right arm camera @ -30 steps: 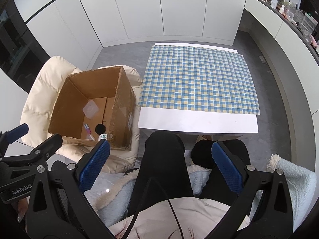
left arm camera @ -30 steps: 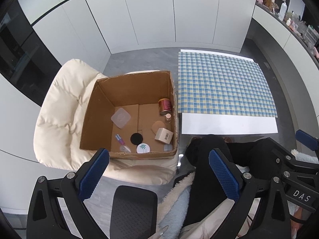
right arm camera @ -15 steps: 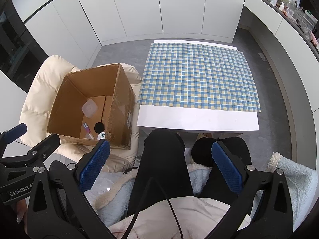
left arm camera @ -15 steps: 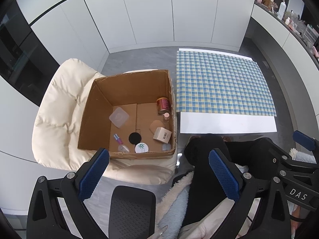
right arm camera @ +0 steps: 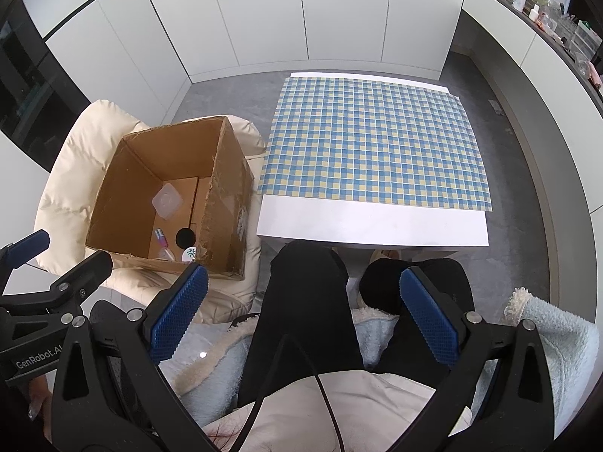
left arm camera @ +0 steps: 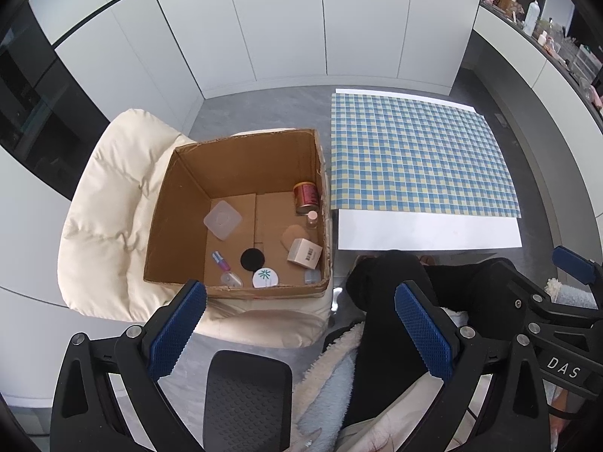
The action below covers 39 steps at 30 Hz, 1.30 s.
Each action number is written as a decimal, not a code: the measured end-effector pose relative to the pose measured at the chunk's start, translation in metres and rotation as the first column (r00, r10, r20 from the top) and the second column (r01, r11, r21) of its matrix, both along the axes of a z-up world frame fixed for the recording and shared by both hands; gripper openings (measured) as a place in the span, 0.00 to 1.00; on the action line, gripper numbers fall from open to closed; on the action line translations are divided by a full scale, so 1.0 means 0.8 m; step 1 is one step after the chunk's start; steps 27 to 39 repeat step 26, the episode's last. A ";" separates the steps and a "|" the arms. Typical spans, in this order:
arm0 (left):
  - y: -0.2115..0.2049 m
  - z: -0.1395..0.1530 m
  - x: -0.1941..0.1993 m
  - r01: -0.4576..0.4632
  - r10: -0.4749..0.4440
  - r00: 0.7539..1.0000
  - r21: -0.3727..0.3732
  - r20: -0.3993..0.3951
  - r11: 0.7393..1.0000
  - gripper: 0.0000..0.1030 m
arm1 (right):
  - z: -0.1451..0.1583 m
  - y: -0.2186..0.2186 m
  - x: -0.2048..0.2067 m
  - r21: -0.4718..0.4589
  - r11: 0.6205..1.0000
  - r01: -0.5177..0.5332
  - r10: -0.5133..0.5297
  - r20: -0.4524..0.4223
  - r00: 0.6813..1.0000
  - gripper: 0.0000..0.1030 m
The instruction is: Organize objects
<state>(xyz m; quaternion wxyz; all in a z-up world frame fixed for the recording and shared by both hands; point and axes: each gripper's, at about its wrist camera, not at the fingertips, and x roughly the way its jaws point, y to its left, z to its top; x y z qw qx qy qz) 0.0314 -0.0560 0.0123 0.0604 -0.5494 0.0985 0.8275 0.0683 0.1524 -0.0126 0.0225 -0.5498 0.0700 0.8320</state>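
Both the left gripper point(left arm camera: 300, 322) and right gripper point(right arm camera: 303, 307) gape wide, empty. Left of centre, a cardboard box point(left arm camera: 241, 158) holds small items, perhaps cosmetics.

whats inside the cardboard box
The cardboard box holds a red can, clear lid, black disc, white jar and small carton. Its near wall hides part of the floor.

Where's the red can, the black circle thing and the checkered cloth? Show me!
red can point(left arm camera: 306, 196), left wrist view, on its printed side.
black round thing point(left arm camera: 252, 258), left wrist view, on its flat top.
checkered cloth point(right arm camera: 373, 143), right wrist view, on its middle.
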 end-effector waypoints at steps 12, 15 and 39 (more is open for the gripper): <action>0.002 -0.002 0.001 0.001 -0.001 1.000 0.003 0.005 1.000 0.98 | 0.000 -0.001 0.001 0.006 1.000 -0.001 0.001 0.001 1.000 1.00; 0.001 -0.002 0.001 0.001 -0.001 1.000 0.002 0.004 1.000 0.98 | 0.000 0.000 0.002 0.011 1.000 -0.004 0.004 -0.003 1.000 1.00; 0.000 -0.005 0.000 0.005 -0.005 1.000 -0.008 -0.005 1.000 0.98 | -0.002 -0.002 0.000 0.024 1.000 -0.010 0.010 0.002 1.000 1.00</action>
